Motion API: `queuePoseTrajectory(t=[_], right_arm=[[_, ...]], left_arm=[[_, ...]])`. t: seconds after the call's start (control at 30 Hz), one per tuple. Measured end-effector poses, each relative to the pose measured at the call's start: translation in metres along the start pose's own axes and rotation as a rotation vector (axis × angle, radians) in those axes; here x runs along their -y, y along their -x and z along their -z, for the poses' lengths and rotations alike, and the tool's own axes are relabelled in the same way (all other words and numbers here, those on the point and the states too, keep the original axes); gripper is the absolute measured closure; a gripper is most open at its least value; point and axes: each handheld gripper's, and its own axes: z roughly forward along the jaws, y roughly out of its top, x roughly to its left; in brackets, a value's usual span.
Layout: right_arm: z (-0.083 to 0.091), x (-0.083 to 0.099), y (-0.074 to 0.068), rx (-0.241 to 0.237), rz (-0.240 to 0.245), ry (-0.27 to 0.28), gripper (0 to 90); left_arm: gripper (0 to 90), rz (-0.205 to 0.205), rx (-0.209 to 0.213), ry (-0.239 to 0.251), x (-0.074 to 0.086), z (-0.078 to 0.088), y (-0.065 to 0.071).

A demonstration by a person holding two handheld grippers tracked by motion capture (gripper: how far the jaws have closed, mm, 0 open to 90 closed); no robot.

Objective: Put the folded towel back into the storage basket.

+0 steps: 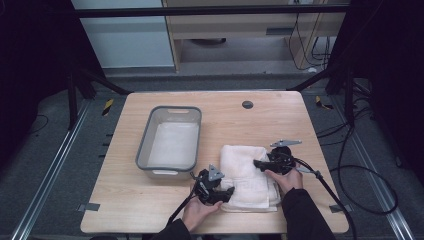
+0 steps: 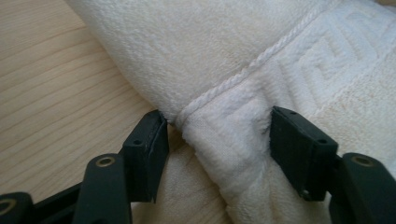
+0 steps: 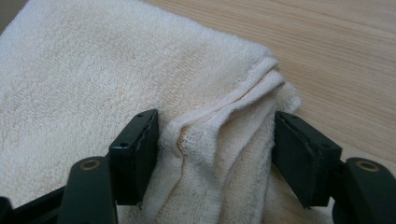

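A soft, light, floppy folded towel point(image 1: 248, 176) lies on the desk point(image 1: 150, 200) beside a grey tub point(image 1: 143, 145), its bunched edges straddled by the spread jaws of the left gripper point(image 2: 217, 140) and right gripper point(image 3: 215, 137), where hold is best taken.

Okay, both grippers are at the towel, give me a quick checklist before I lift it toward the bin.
1. Left gripper jaws straddle a towel edge fold: ok.
2. Right gripper jaws straddle bunched layers: ok.
3. Jaws clamped on fabric: not ok, both still open.
4. All layers between the jaws: cannot tell.
5. Grey bin holds nothing: ok.
6. Towel lies apart from the bin: ok.
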Motion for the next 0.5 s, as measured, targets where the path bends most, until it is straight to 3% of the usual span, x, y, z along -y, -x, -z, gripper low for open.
queuePoseTrajectory(t=[0.3, 0.5], right_arm=[[-0.0001, 0.0005, 0.0012, -0.071, -0.071, -0.016, 52.3], [0.001, -0.0008, 0.0015, -0.095, -0.092, -0.017, 62.7]], left_arm=[[52.8, 0.036, 0.057, -0.026, -0.003, -0.0004, -0.0009], [62.2, 0.052, 0.084, -0.028, -0.004, 0.0005, -0.0009]])
